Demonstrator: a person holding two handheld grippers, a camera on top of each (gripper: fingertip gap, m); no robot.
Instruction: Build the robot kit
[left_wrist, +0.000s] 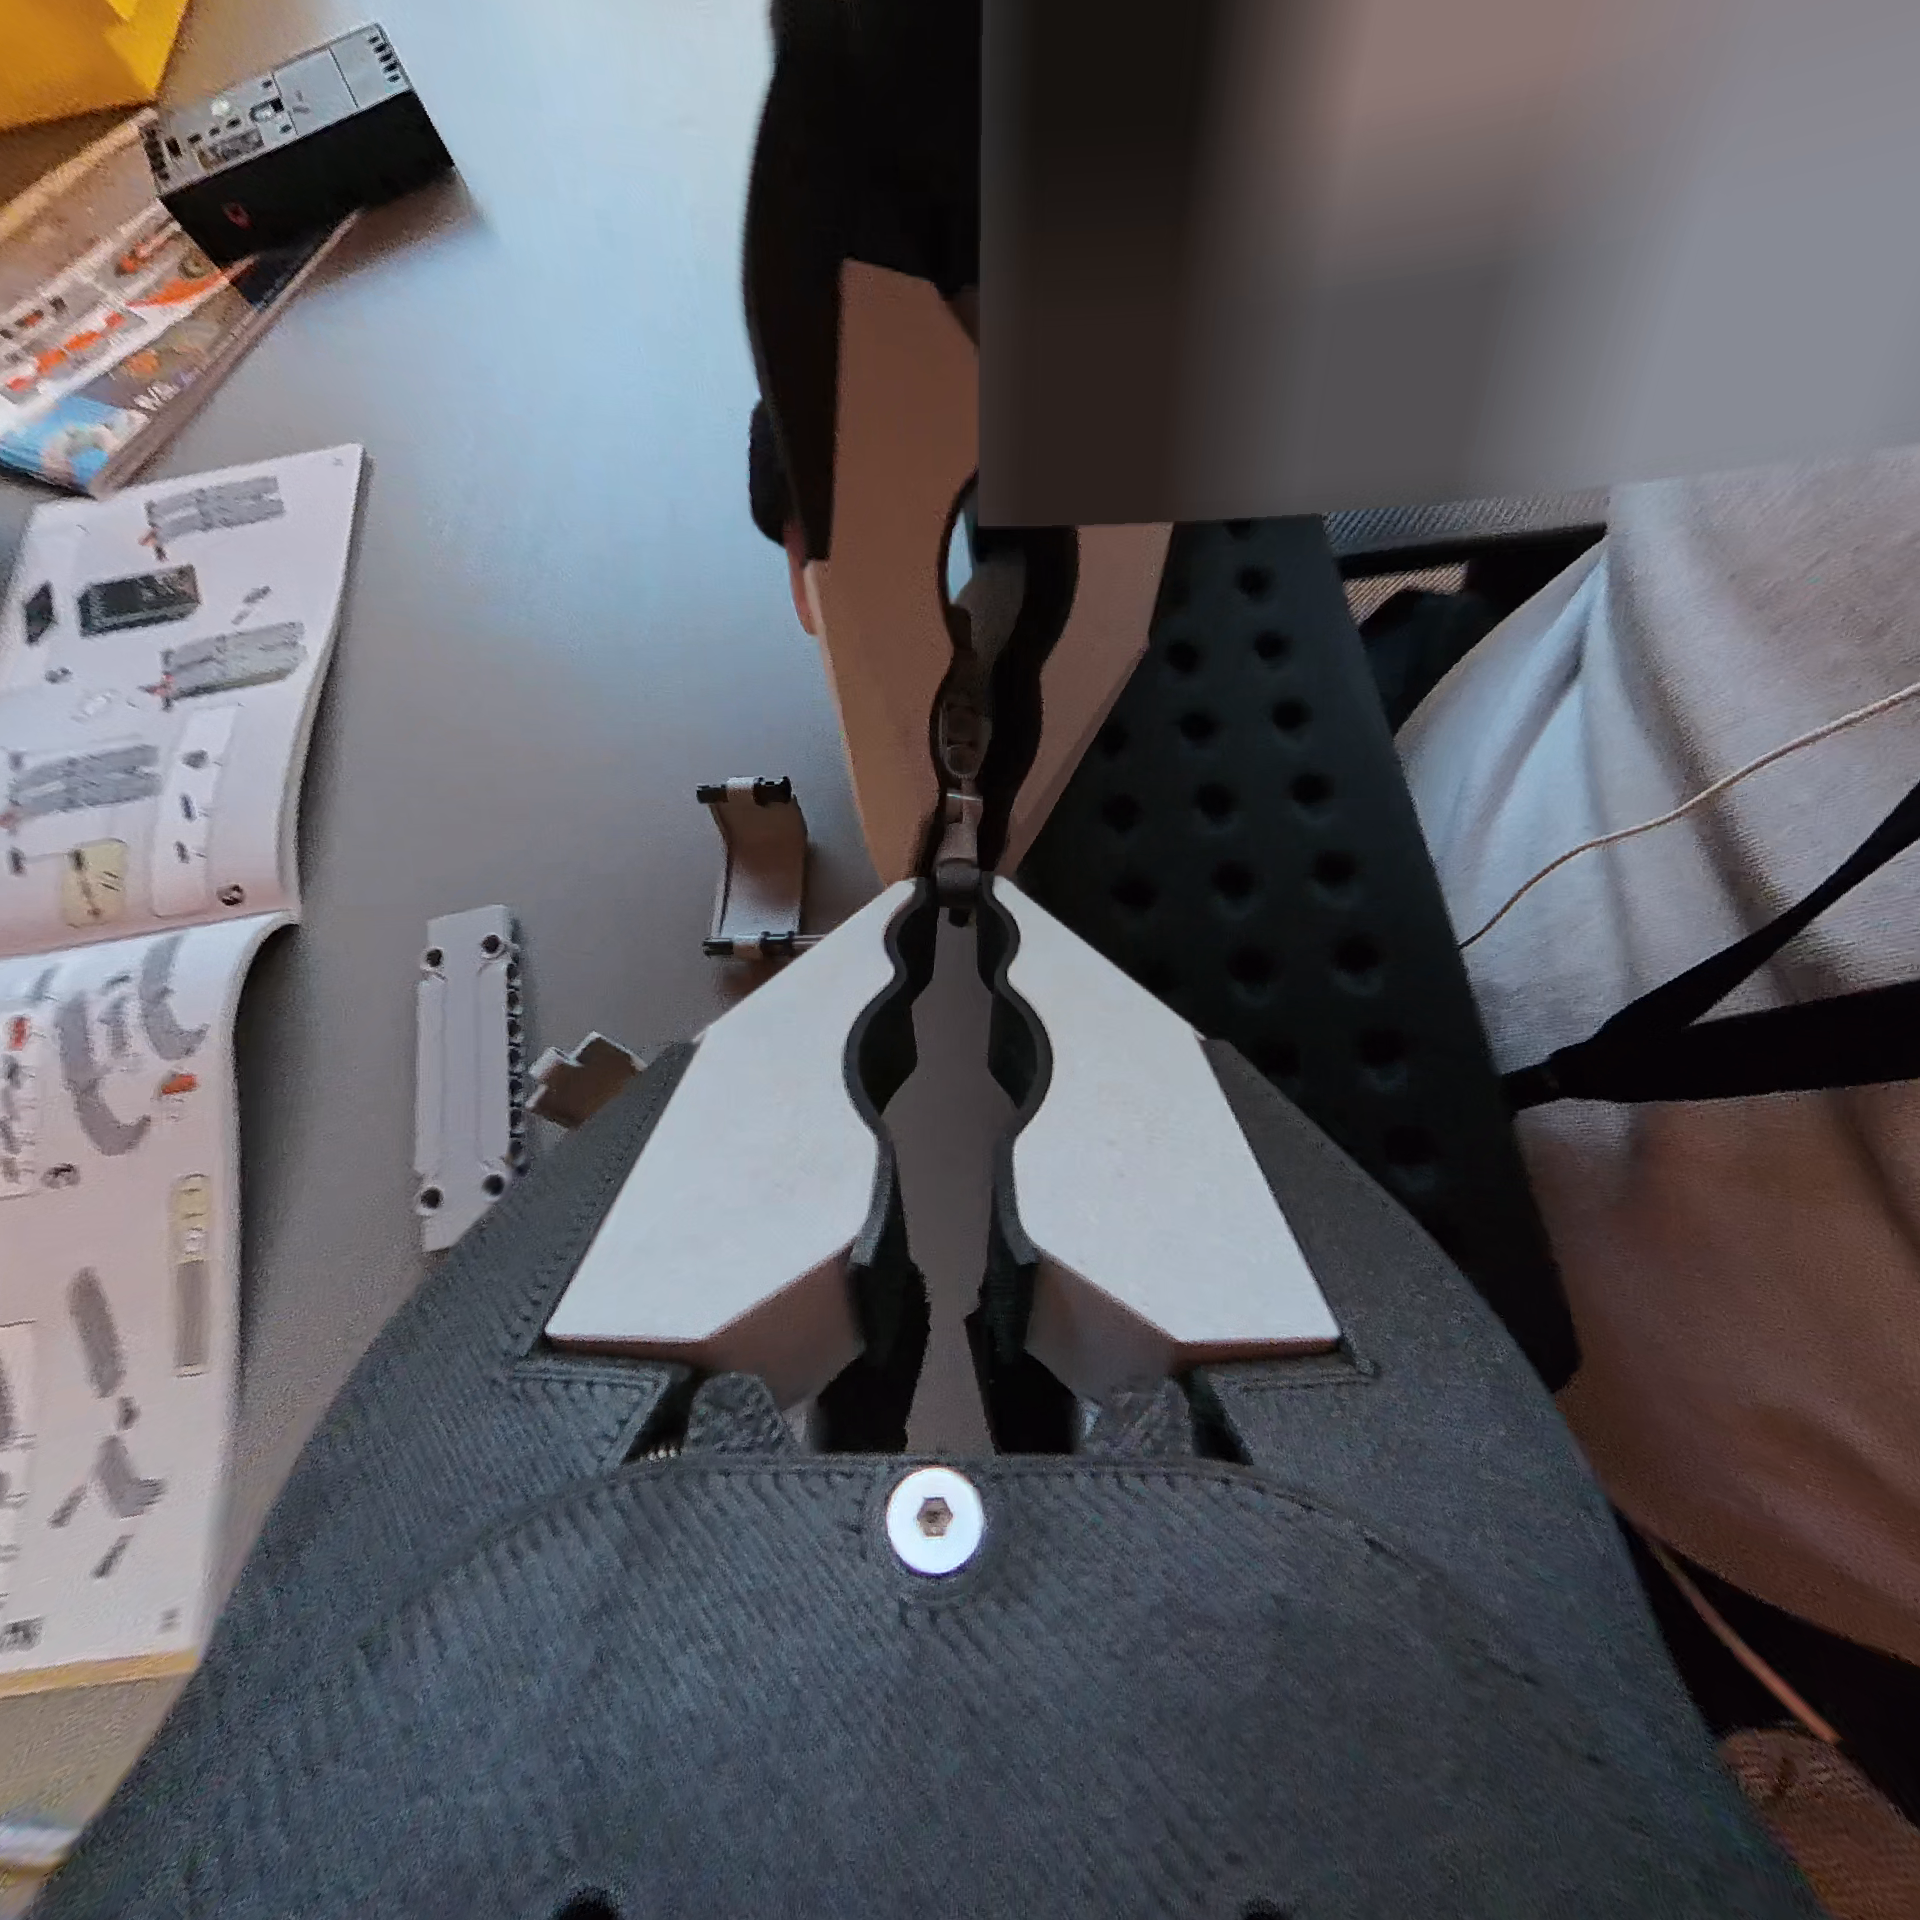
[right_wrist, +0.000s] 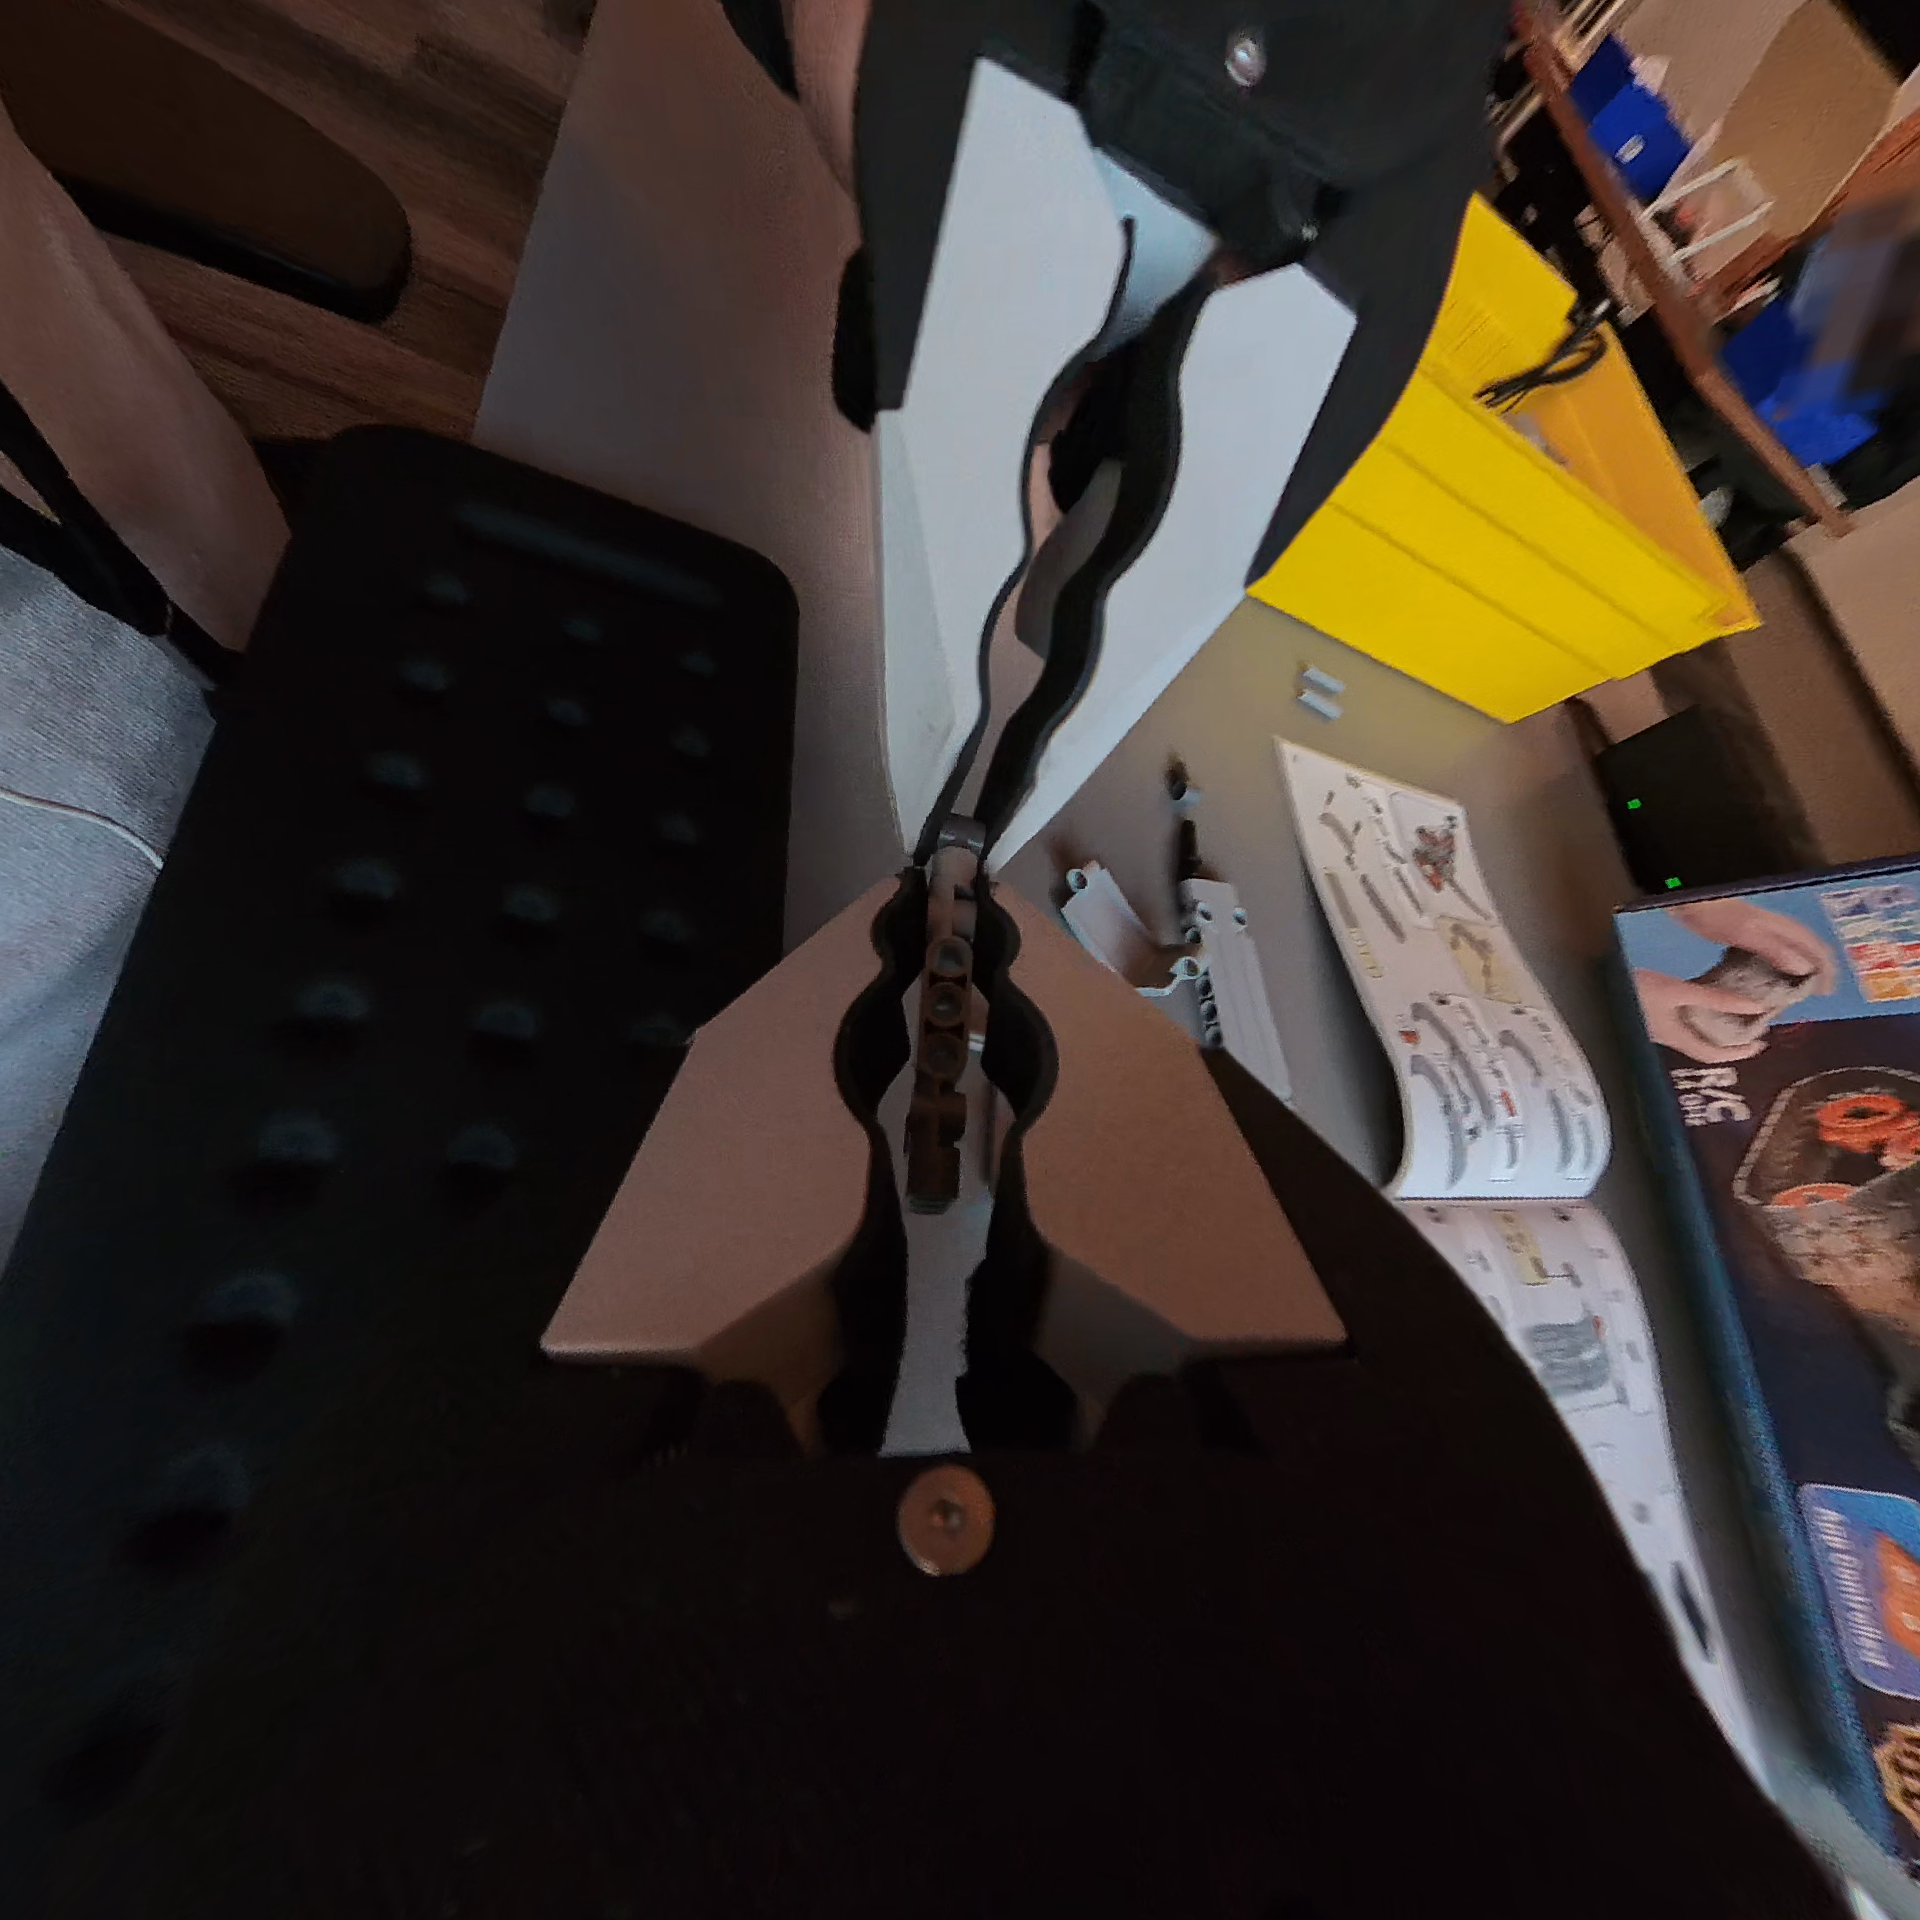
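My left gripper (left_wrist: 958, 891) is shut on a small dark grey connector piece (left_wrist: 958, 875) at its very tips. My right gripper (right_wrist: 948, 885) is shut on a dark brown beam with round holes (right_wrist: 938, 1039), which lies lengthwise between its fingers. The two grippers meet tip to tip above the table edge. The connector (right_wrist: 966, 831) touches the front end of the beam. In the left wrist view the right gripper (left_wrist: 961, 847) points back at me with the beam (left_wrist: 961, 727) in it. In the right wrist view the left gripper (right_wrist: 961, 850) comes down from above.
An open instruction booklet (left_wrist: 156, 727) (right_wrist: 1455, 987) lies on the grey table (left_wrist: 571, 520). A grey panel piece (left_wrist: 468, 1070), a curved grey piece (left_wrist: 758, 862), a black device (left_wrist: 301, 135), a yellow bin (right_wrist: 1475, 540) and a printed box (right_wrist: 1818, 1143) are there too. A black perforated chair (right_wrist: 468, 831) stands beside it. Left and right tips are no more than a few centimetres apart.
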